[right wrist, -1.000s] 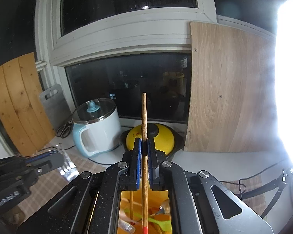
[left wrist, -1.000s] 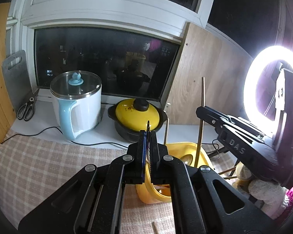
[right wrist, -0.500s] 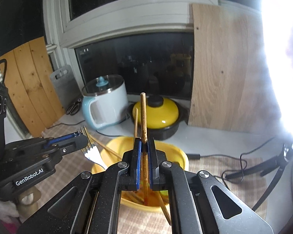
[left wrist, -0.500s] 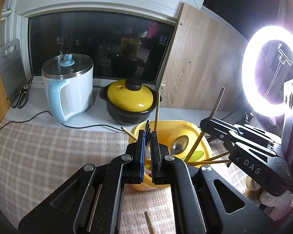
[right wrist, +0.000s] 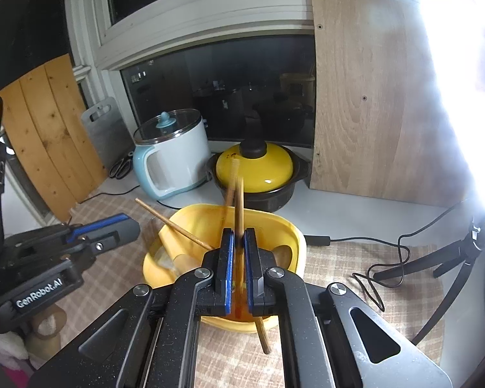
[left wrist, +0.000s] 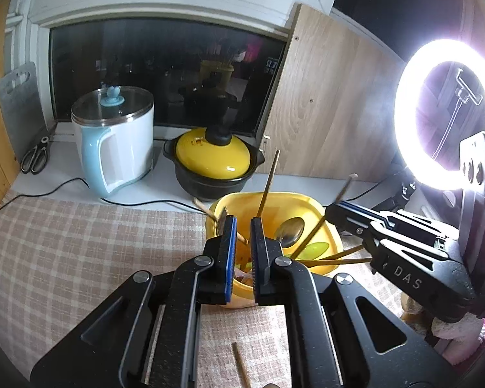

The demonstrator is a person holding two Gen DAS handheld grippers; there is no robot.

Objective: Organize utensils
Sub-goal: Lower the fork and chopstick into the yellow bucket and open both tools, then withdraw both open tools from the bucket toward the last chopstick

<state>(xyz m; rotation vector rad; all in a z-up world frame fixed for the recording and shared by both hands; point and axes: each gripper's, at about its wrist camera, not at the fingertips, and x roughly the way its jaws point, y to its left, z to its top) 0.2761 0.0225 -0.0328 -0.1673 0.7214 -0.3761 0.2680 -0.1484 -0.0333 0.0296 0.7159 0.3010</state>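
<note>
Chopsticks (right wrist: 239, 207) upright in yellow bowl (right wrist: 294, 231)

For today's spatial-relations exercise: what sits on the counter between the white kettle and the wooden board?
The yellow-lidded black pot stands between the white kettle and the wooden board, clearest in the right wrist view.

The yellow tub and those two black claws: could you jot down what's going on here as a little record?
tub: yellow tub on the checked cloth, holding a spoon and chopsticks
left gripper: jaws apart, nothing between them, over the tub's near rim
right gripper: jaws shut on a chopstick, standing upright over the tub
behind the tub: kettle, yellow-lidded pot
loose: chopstick end on the cloth, near edge of the left view
</note>
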